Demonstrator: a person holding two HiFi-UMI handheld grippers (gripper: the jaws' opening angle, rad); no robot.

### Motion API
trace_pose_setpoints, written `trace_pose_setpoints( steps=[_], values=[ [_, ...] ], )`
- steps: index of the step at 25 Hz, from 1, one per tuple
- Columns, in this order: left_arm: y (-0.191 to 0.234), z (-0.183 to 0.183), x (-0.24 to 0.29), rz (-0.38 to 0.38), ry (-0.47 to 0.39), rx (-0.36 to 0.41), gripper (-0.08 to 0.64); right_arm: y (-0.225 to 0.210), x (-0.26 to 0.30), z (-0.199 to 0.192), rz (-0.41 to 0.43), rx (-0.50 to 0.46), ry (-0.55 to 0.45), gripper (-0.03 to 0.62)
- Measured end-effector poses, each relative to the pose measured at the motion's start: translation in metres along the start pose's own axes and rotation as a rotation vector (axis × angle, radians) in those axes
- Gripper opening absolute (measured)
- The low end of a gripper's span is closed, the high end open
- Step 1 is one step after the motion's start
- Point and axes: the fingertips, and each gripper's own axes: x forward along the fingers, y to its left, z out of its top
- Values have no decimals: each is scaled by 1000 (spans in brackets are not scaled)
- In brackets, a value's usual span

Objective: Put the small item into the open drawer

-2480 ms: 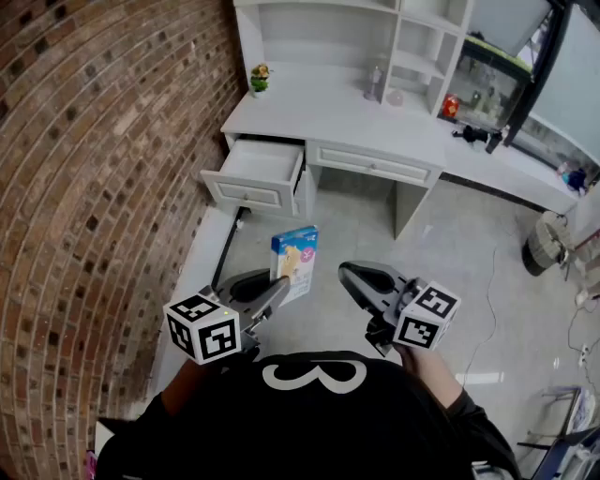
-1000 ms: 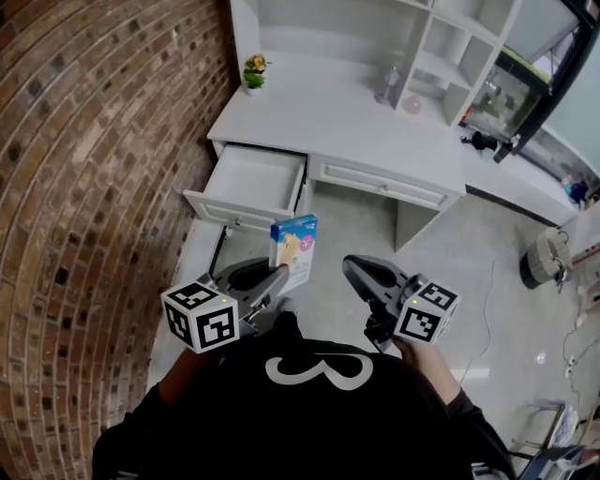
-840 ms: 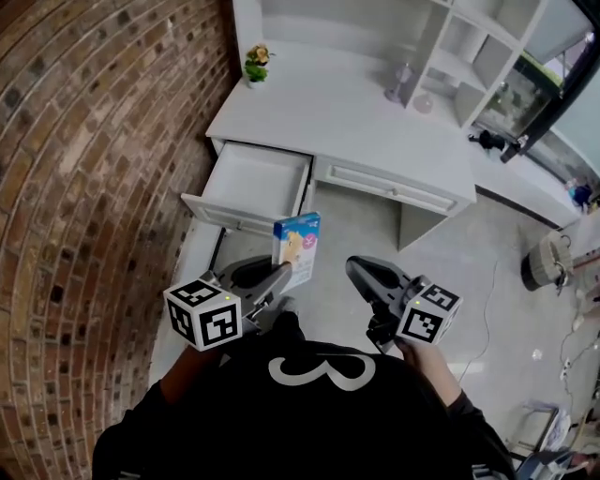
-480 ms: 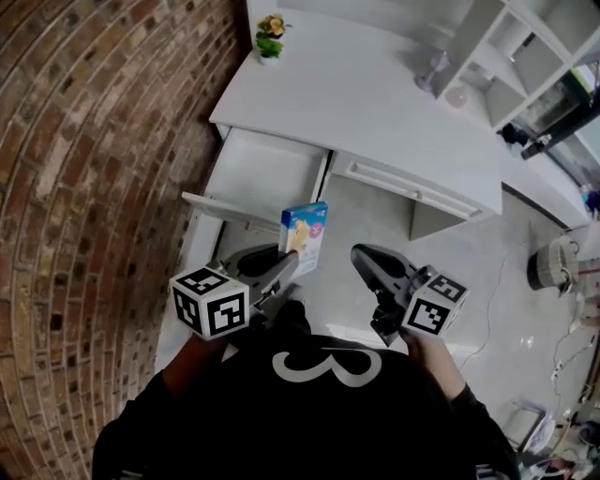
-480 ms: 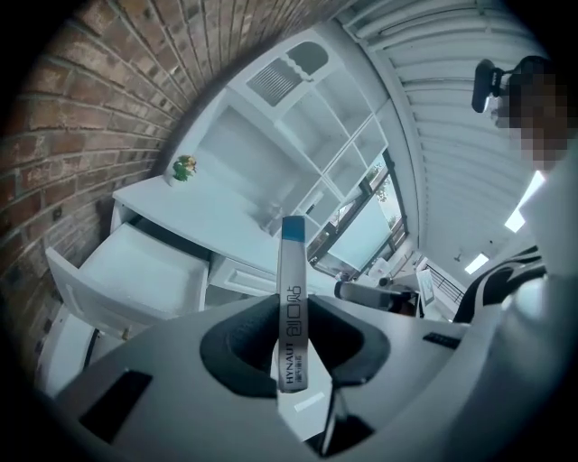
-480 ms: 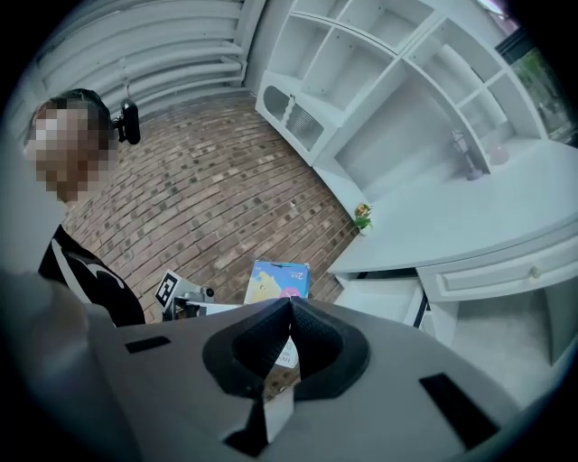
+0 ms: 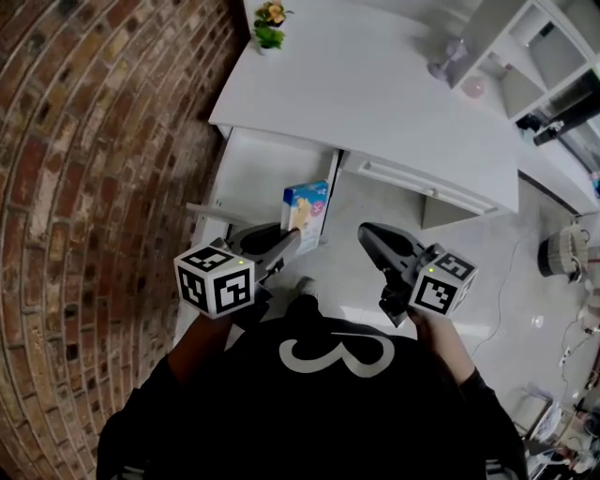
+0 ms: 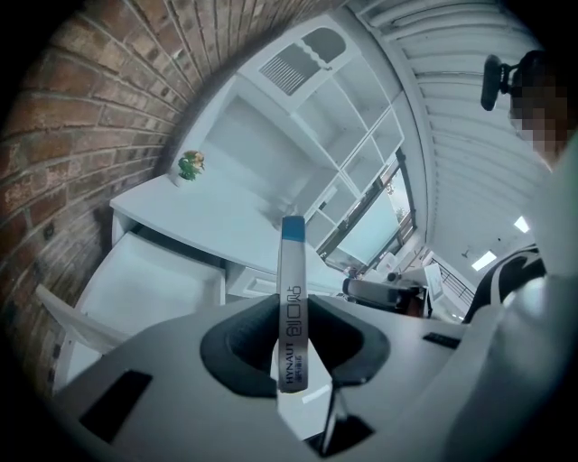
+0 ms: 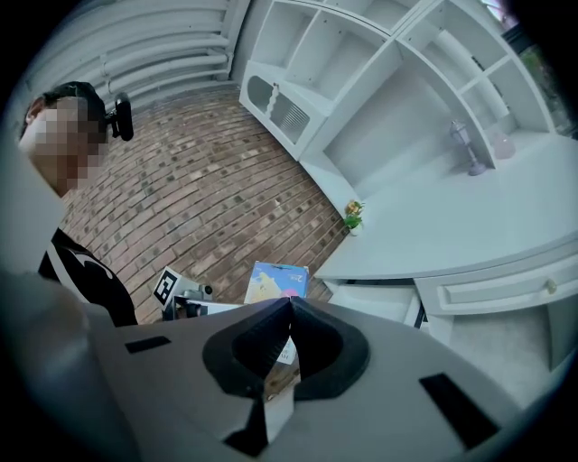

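The small item is a flat blue and white box (image 7: 306, 210) with a cartoon print. My left gripper (image 7: 292, 240) is shut on its lower edge and holds it upright in the air. In the left gripper view the box (image 8: 292, 307) stands edge-on between the pads. It hangs near the front right corner of the open white drawer (image 7: 263, 171), which looks empty; the drawer (image 8: 135, 281) lies ahead and to the left in the left gripper view. My right gripper (image 7: 367, 232) is shut with nothing in it, right of the box (image 9: 277, 281).
The white desk (image 7: 375, 89) carries a small potted plant (image 7: 270, 24) at its back left and a shelf unit (image 7: 544, 47) at the right. A closed drawer (image 7: 422, 184) sits right of the open one. A brick wall (image 7: 94, 141) runs along the left.
The person has walked toward the desk, so the open drawer now lies much closer under the grippers. The box stays held in the left gripper; the right gripper stays shut.
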Motion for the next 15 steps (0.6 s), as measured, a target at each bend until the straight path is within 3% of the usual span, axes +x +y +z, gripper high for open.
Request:
trace_pose_setpoints(
  steps=[9, 15],
  values=[
    [51, 11, 28, 113, 106, 161, 91, -20, 17, 14, -16, 16, -31, 11],
    [82, 3, 46, 181, 188, 218, 91, -29, 19, 16, -31, 20, -40, 10]
  ],
)
